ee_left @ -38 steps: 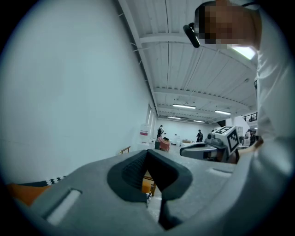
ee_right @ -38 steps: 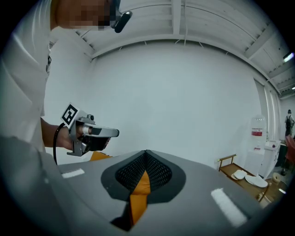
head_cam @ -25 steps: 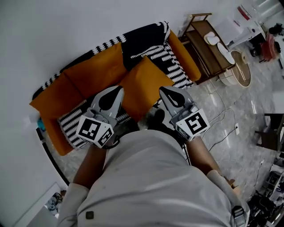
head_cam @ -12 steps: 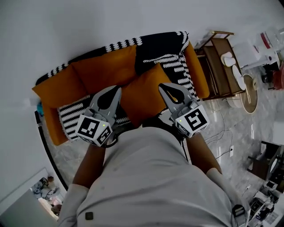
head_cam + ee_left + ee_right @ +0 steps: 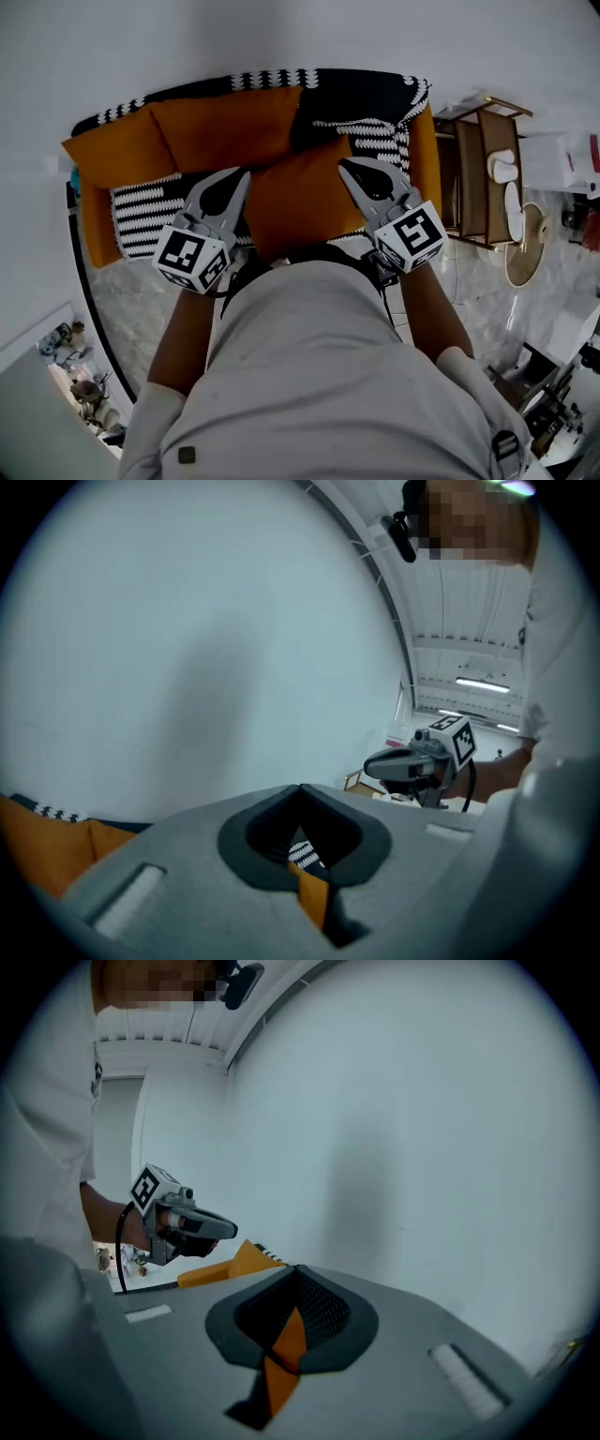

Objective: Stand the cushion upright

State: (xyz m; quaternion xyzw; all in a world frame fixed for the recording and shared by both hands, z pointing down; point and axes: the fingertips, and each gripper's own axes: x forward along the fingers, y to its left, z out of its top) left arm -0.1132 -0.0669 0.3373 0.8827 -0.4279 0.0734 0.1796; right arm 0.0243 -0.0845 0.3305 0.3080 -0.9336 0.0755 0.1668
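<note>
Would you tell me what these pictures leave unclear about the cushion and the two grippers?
- The cushion near edge: head view, hidden behind the person's shirt.
- Whether the left gripper and right gripper touch the cushion: head view, tips sit at its edges, contact unreadable.
- The sofa seat: both gripper views, blocked by each gripper's own shut jaws; only orange slivers show.
- Things on the side shelf: head view, too small.

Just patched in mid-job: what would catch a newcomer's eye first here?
An orange cushion lies on the matching orange sofa, front and centre of the head view. The left gripper and right gripper flank it, one on each side, fingers closed. A black-and-white striped throw drapes the sofa behind.
</note>
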